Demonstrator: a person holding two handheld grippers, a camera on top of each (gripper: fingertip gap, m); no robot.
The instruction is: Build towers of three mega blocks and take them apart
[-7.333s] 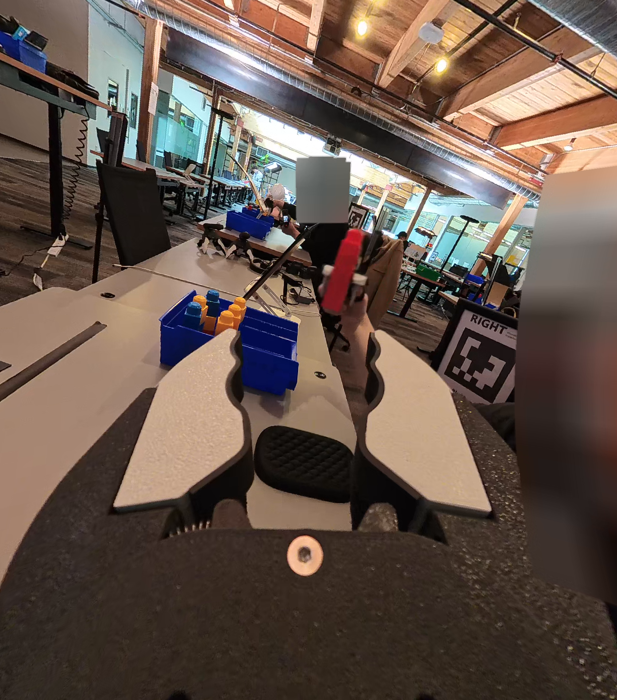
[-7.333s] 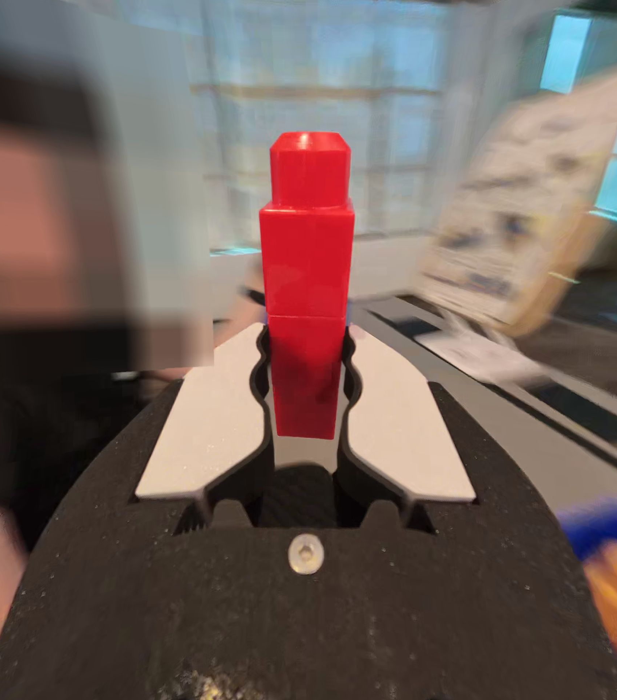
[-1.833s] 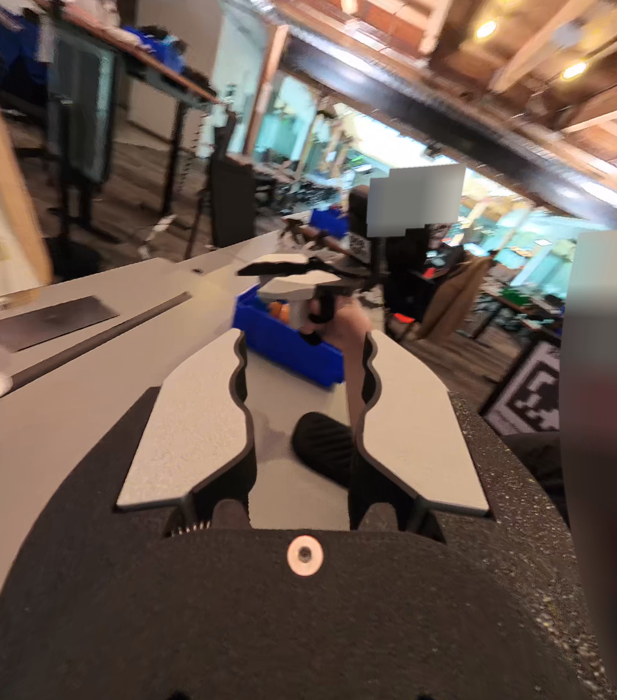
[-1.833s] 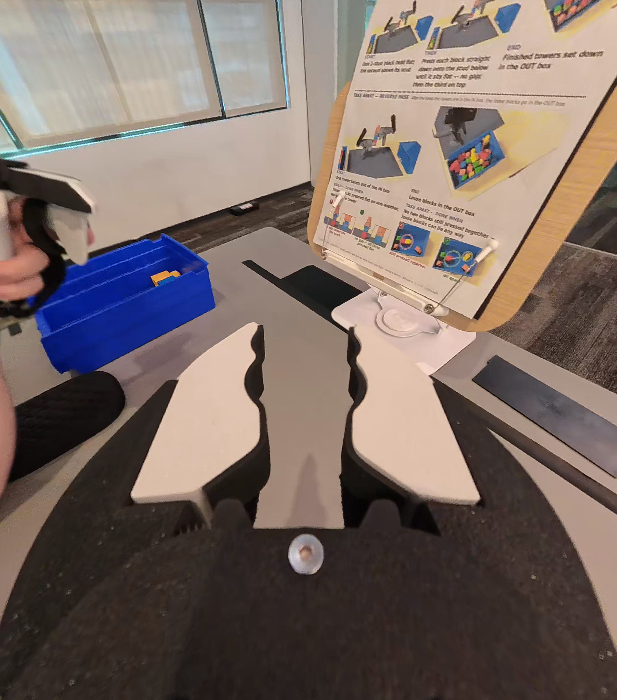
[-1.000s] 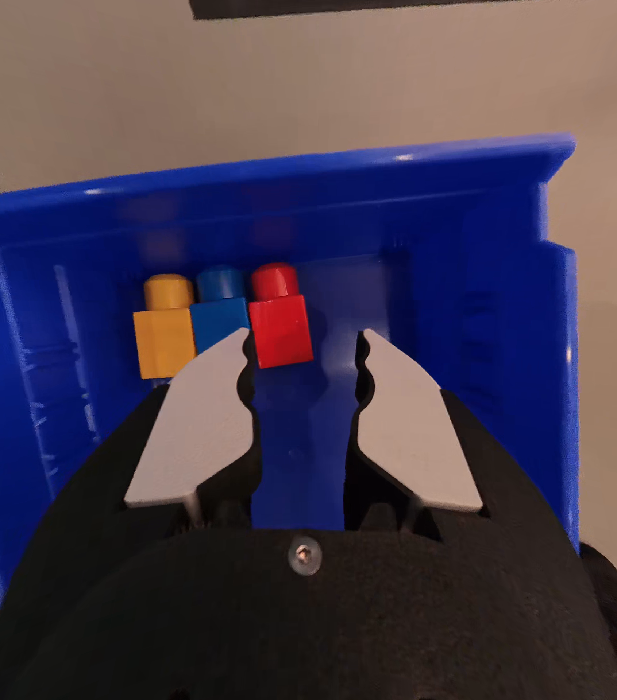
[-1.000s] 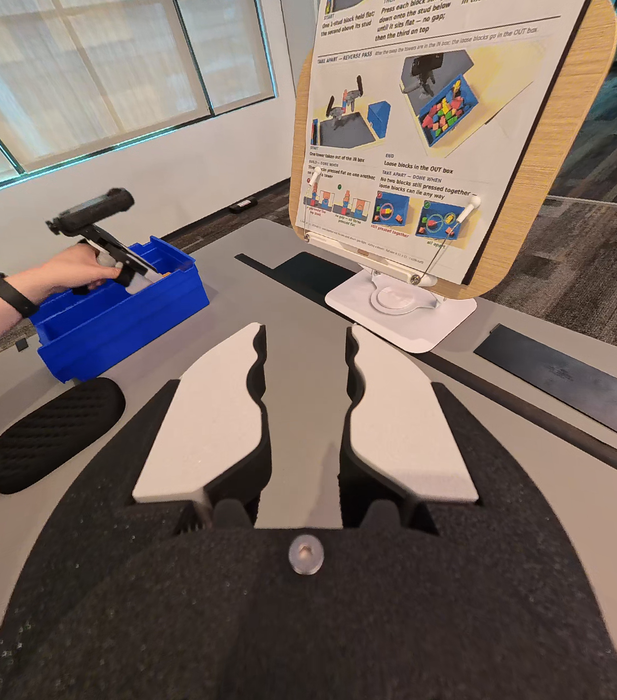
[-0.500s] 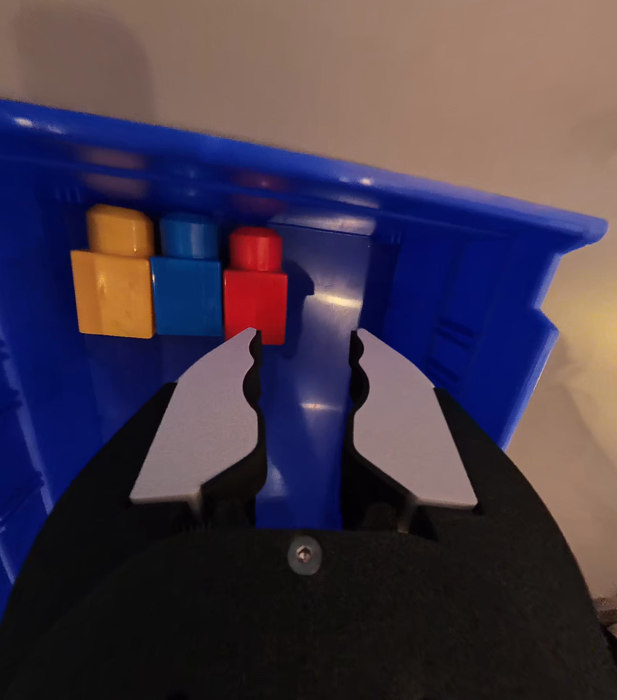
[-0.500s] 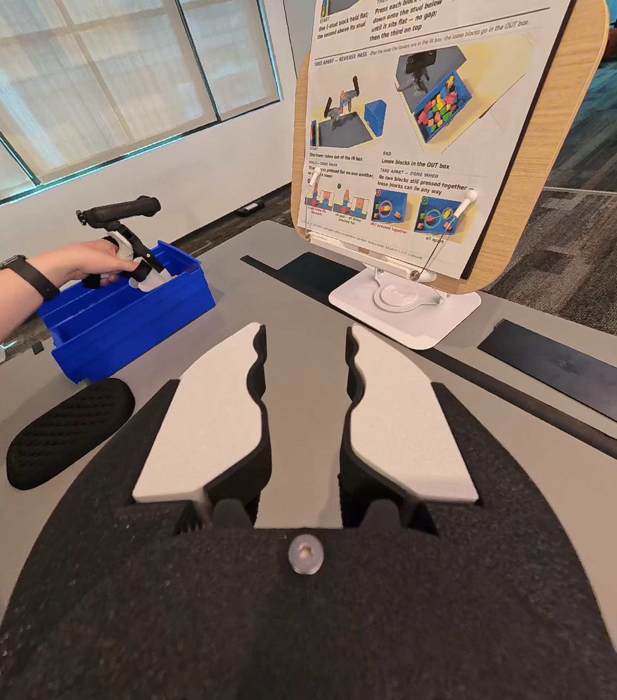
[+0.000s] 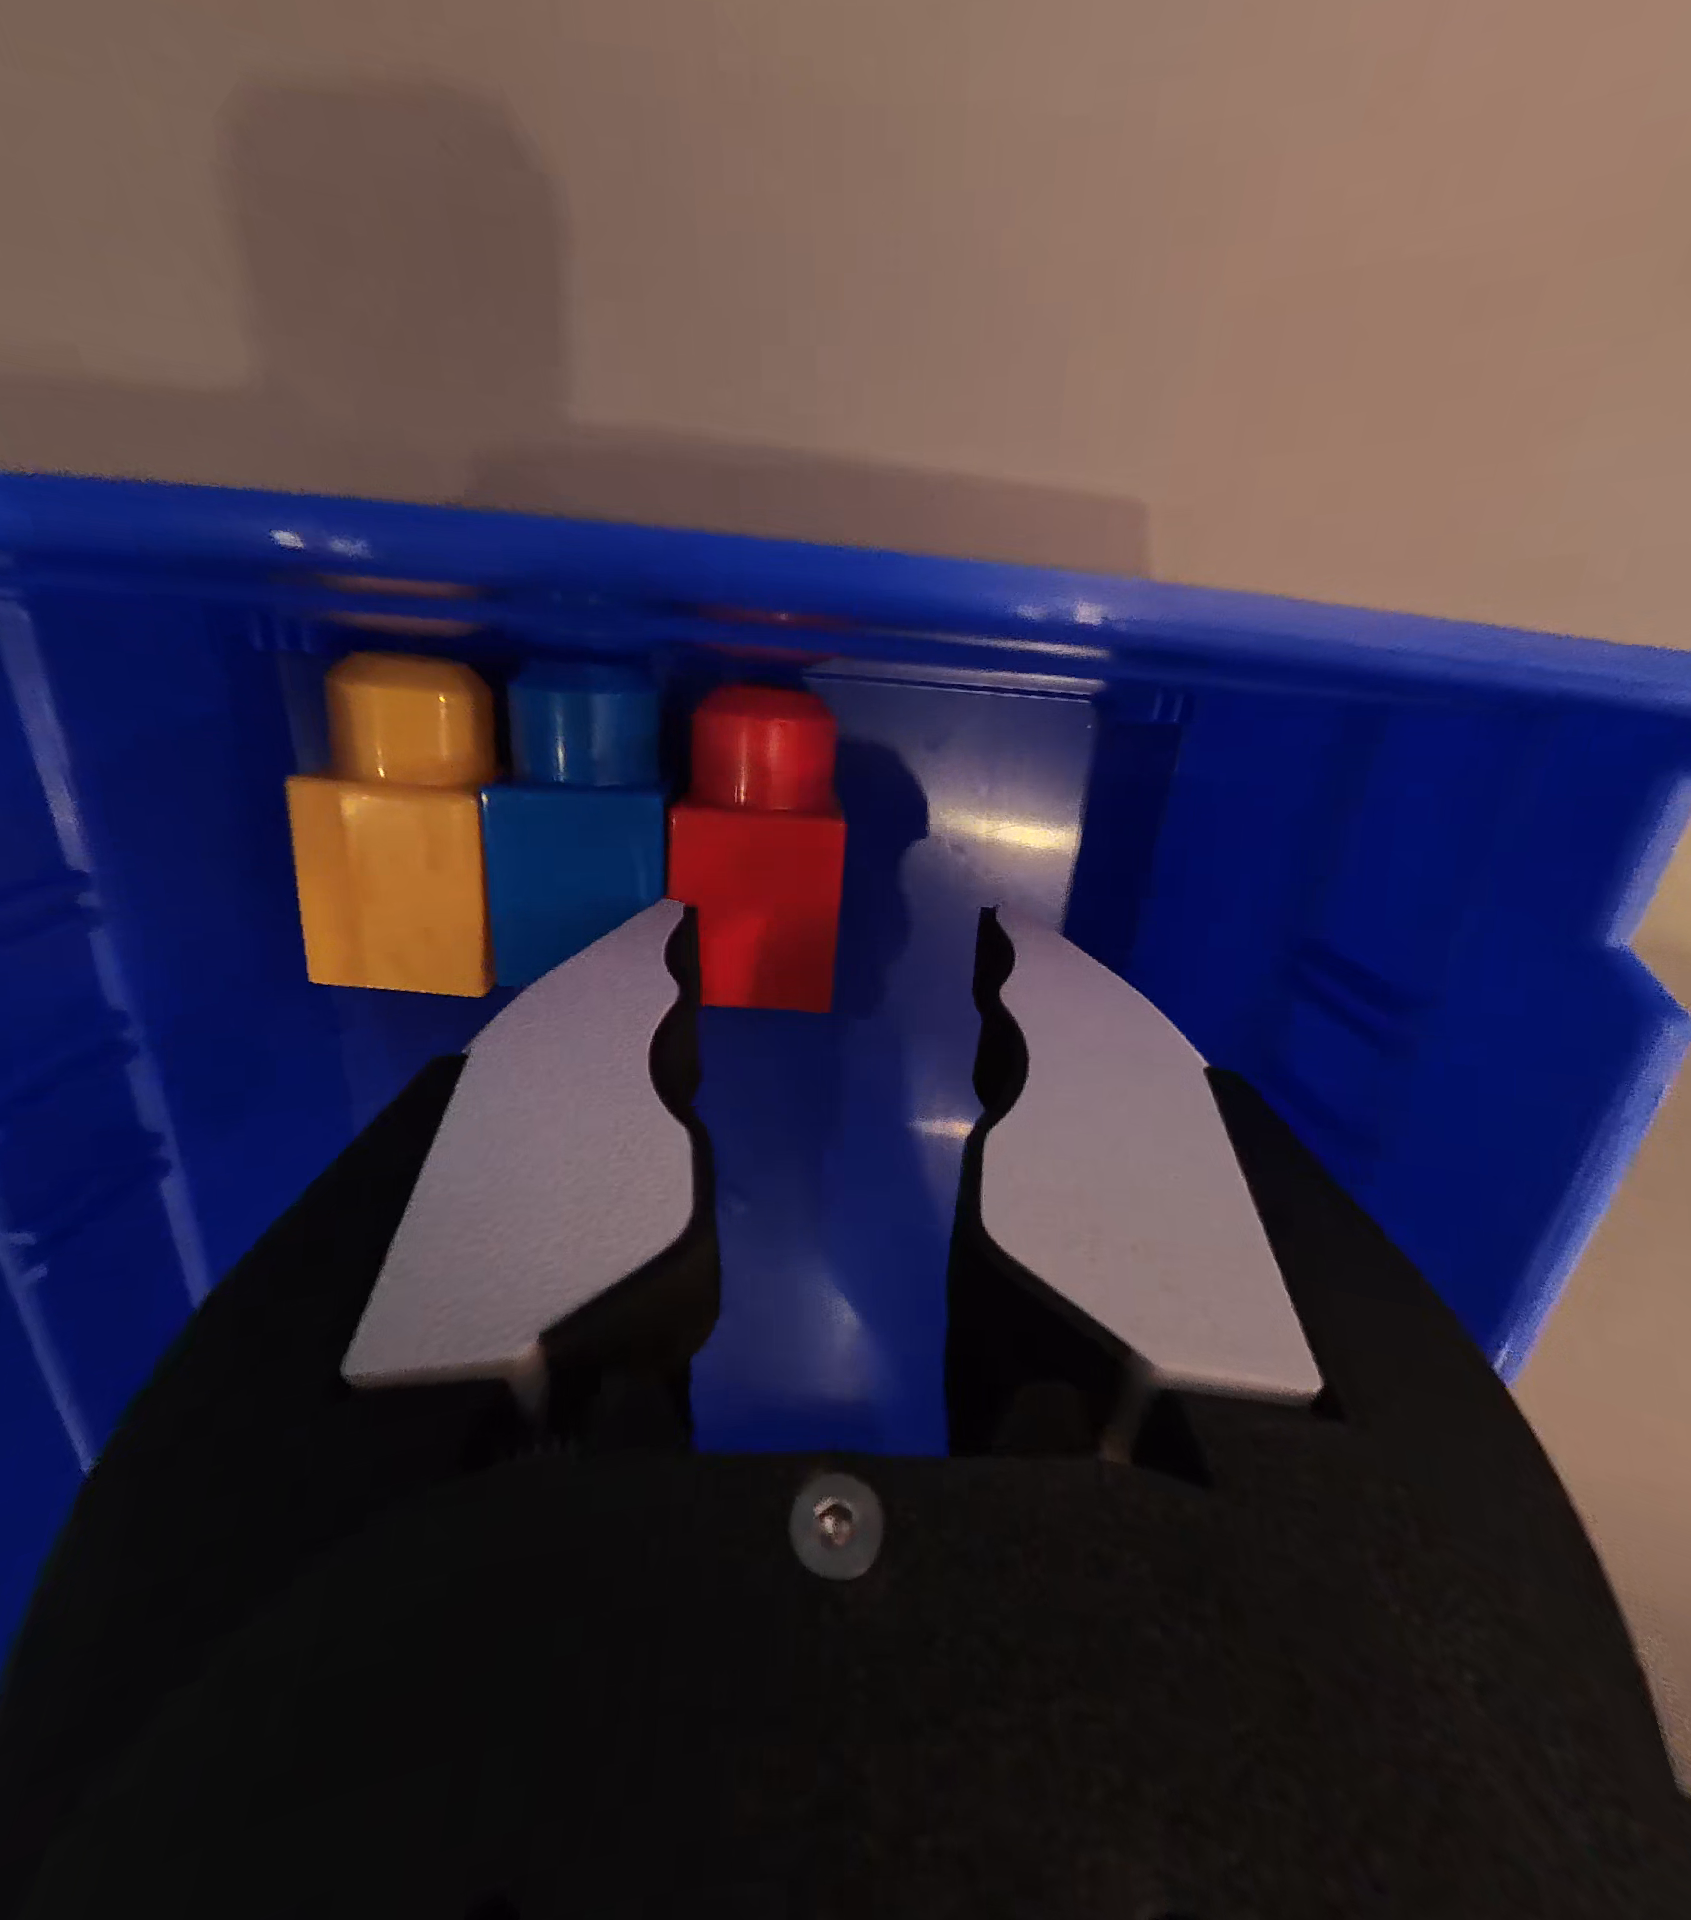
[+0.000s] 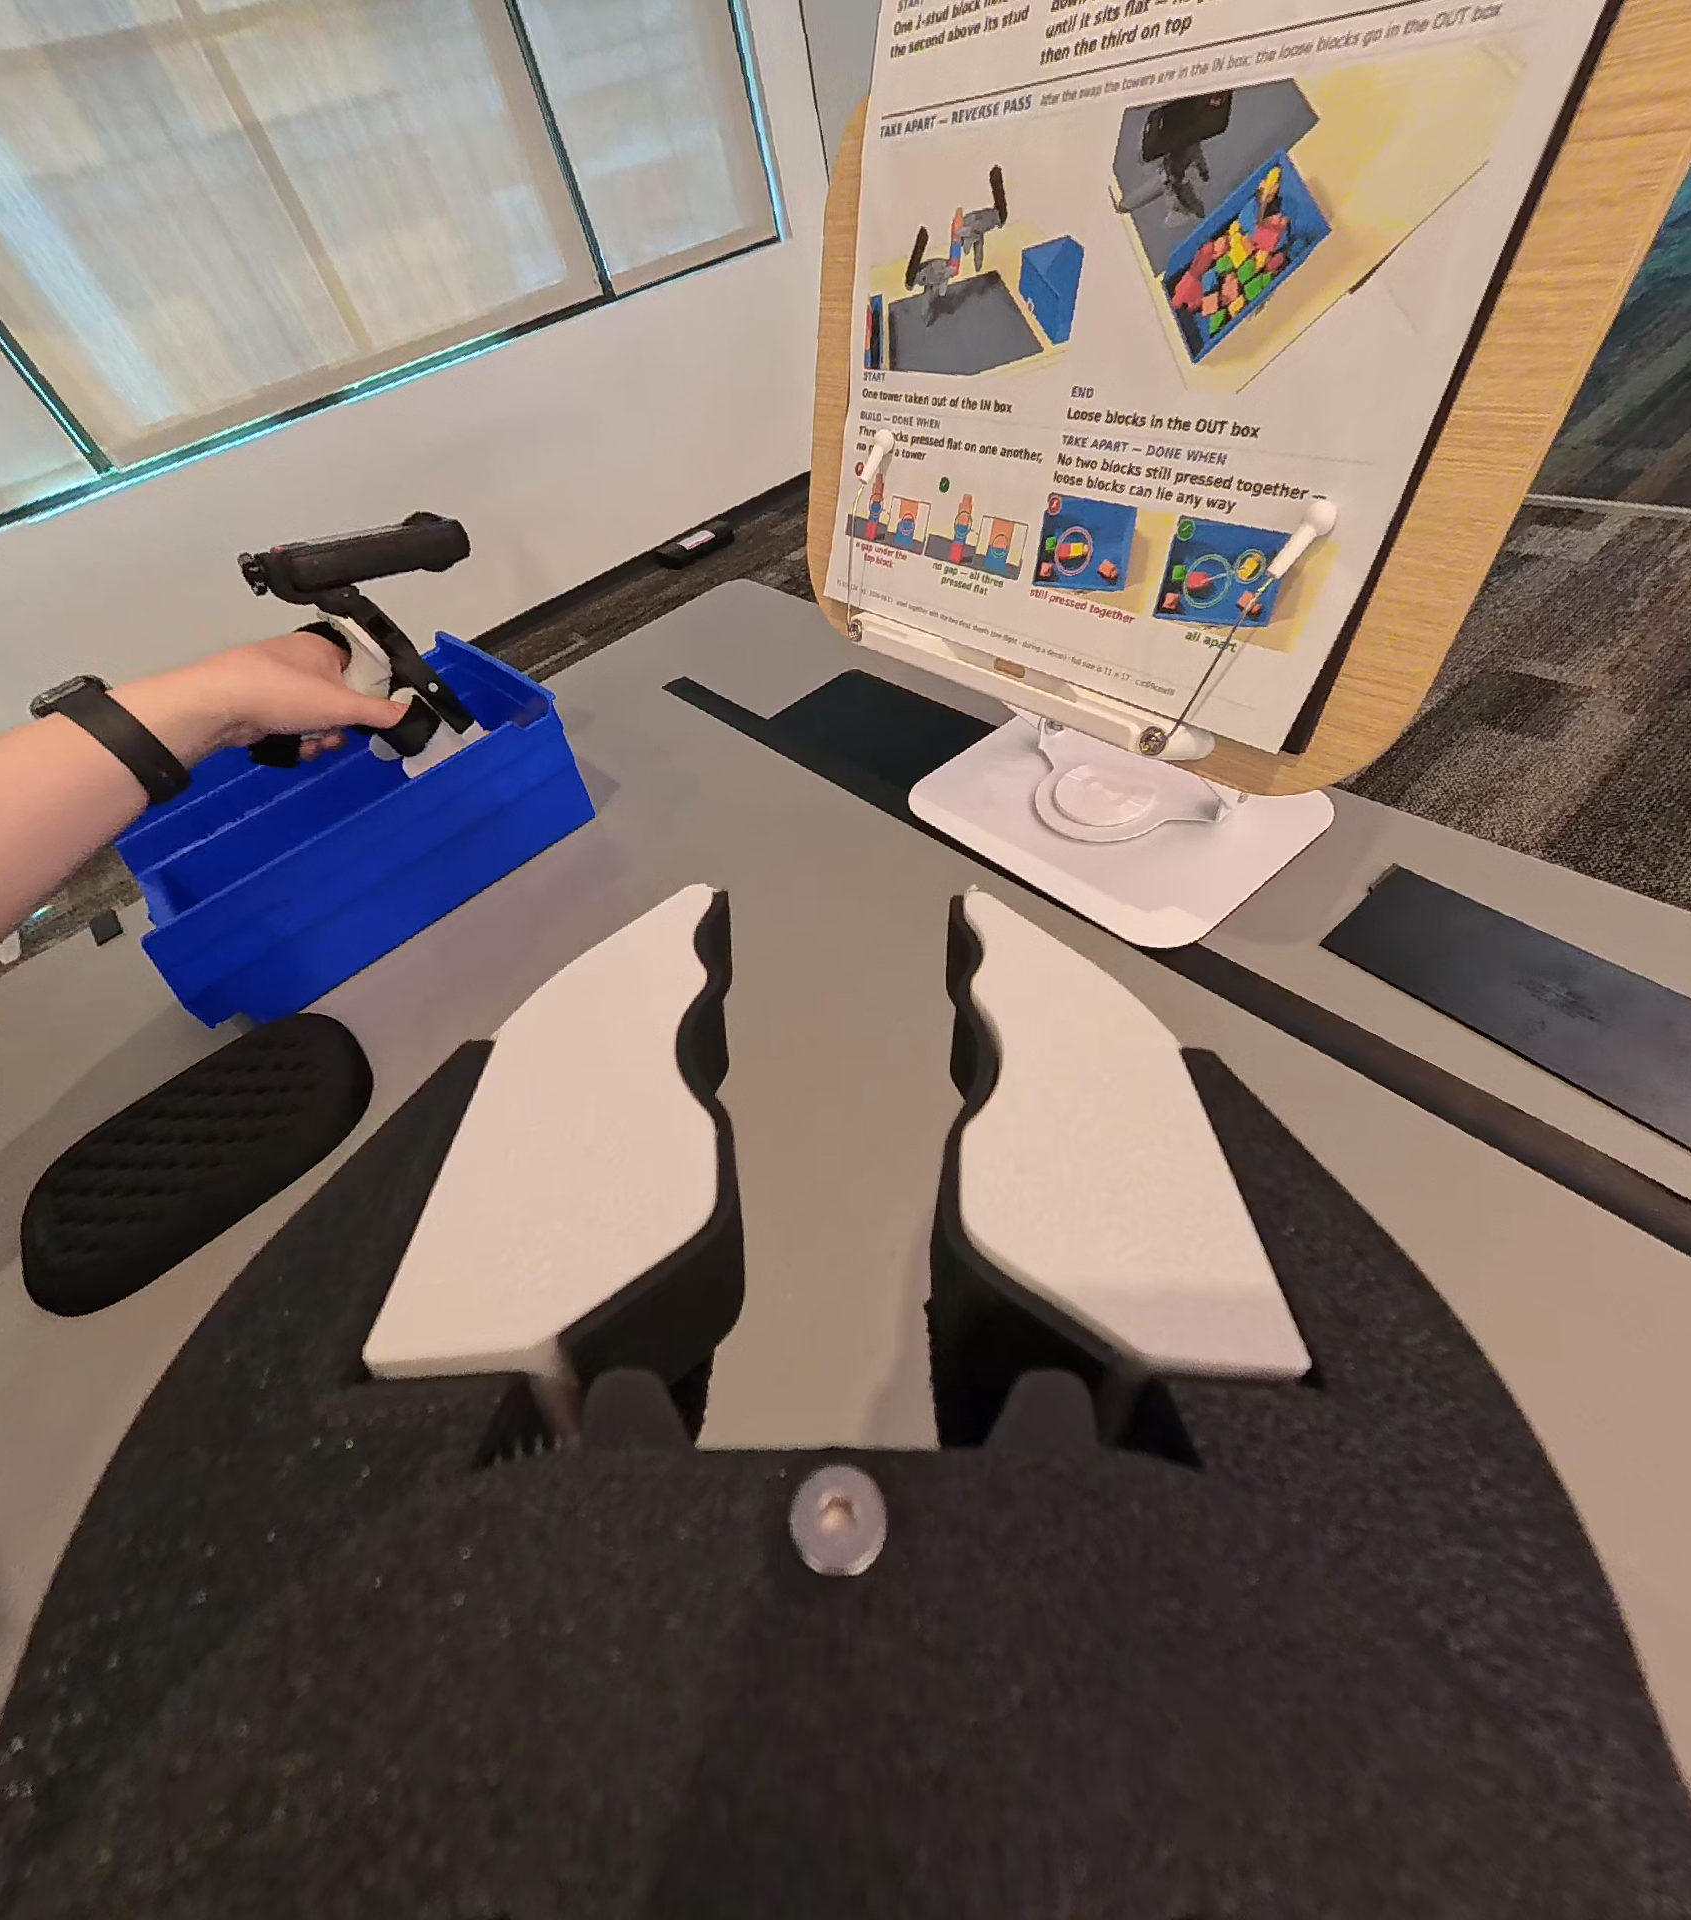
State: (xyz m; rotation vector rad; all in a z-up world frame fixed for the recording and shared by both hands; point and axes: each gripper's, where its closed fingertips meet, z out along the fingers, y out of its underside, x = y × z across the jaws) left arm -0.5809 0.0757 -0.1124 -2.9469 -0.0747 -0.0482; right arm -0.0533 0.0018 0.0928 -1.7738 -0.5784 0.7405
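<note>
From the left wrist we look steeply down, close, into the blue bin [image 9: 1340, 790]. From the right wrist we look level across the surface [image 10: 820, 790], farther off. Both views share that bin [image 10: 353, 852] and the left tool [image 10: 405, 717].

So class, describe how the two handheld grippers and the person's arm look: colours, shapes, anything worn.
Each gripper, left gripper and right gripper, has a black grainy body with a silver screw and two pale grey flat jaws with wavy black inner edges. The left one has a black handle. The bare forearm wears a black wristband.
</note>
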